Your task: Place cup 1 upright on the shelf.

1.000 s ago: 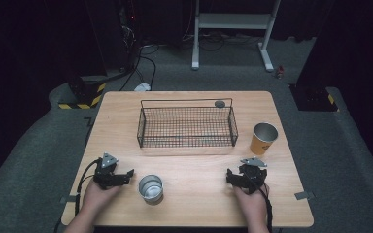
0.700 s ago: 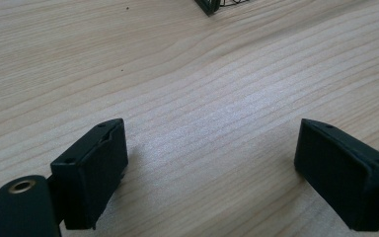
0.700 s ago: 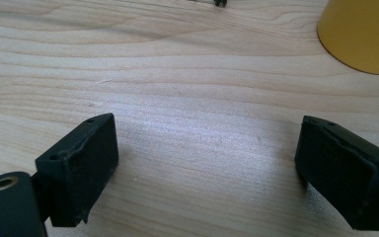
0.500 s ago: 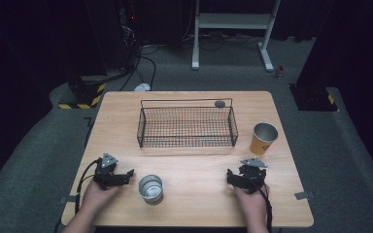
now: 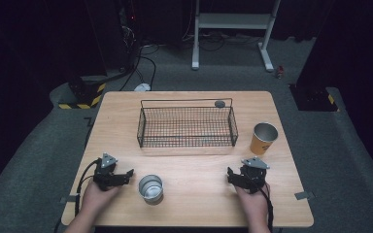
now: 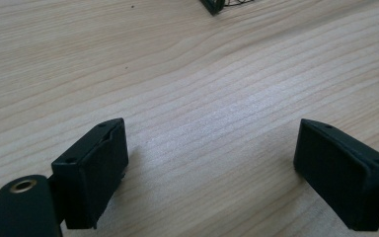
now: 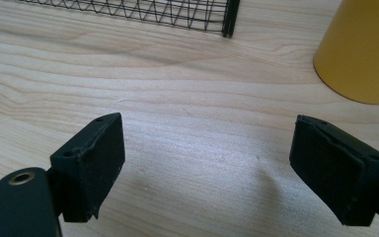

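Tools at rest on the near side of the table (image 5: 194,99), jaws apart, nothing held. Left tool (image 5: 125,175) low beside the metal cup (image 5: 151,187), just to its right, easy to reach. Right tool (image 5: 233,177) near the orange cup (image 5: 263,138), farther off. Wire basket (image 5: 187,127) in the middle, likely waiting for both cups.

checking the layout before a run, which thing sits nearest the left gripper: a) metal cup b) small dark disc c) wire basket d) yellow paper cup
a, the metal cup stands just beside the left gripper at the table's near edge, while the other things lie farther off.
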Demonstrator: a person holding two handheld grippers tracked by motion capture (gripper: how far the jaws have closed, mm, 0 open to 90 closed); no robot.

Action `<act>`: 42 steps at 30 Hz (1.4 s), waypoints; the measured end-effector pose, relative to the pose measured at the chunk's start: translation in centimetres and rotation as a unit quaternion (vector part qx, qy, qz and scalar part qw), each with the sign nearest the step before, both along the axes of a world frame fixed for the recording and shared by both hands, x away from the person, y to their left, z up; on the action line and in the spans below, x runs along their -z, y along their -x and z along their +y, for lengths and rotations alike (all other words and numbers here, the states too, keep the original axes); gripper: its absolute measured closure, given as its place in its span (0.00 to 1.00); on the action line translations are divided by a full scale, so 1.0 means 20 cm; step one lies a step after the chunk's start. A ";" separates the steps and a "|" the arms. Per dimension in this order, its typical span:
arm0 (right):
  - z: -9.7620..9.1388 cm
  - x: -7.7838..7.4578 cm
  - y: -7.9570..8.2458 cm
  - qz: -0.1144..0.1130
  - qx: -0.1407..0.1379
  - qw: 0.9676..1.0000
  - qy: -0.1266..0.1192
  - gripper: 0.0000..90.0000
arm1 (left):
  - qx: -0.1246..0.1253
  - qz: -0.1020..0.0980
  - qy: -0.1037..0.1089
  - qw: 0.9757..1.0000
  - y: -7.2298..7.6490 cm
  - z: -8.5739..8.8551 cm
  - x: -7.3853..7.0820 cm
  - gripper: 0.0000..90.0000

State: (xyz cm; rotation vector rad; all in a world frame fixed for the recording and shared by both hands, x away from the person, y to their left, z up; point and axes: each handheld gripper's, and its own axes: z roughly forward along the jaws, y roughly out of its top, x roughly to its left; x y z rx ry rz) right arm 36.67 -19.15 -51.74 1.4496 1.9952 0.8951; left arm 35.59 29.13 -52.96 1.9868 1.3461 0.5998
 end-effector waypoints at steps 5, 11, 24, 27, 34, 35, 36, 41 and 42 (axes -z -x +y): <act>0.00 -0.01 0.00 -0.002 0.001 1.000 -0.003 0.15 | -0.006 -0.003 -0.004 1.000 0.00 -0.02 0.00 0.16; 0.01 -0.03 0.00 -0.010 -0.002 1.000 0.001 0.15 | -0.005 -0.004 -0.005 1.000 0.00 -0.02 0.00 0.16; 0.00 -0.05 0.01 -0.023 0.000 1.000 0.002 0.15 | -0.010 0.001 0.002 1.000 -0.01 -0.01 0.00 0.15; -0.01 -0.06 0.01 -0.023 0.004 1.000 -0.001 0.15 | -0.010 0.002 0.003 1.000 -0.01 -0.01 0.00 0.15; -0.03 -0.07 0.02 -0.027 0.011 1.000 -0.004 0.15 | -0.020 0.006 0.003 1.000 -0.01 -0.01 0.00 0.11; -0.03 -0.07 0.02 -0.027 0.011 1.000 -0.004 0.15 | -0.023 0.006 -0.001 1.000 -0.02 -0.01 0.00 0.11; -0.04 -0.07 0.02 -0.027 0.014 1.000 -0.003 0.15 | -0.028 0.010 0.000 1.000 -0.02 -0.01 0.00 0.08; -0.07 -0.08 0.02 -0.031 0.015 0.999 -0.003 0.15 | -0.030 0.012 -0.002 0.999 -0.02 0.00 0.00 0.06; -0.07 -0.08 0.02 -0.030 0.017 0.999 -0.005 0.15 | -0.031 0.013 -0.001 0.999 -0.03 0.00 0.00 0.05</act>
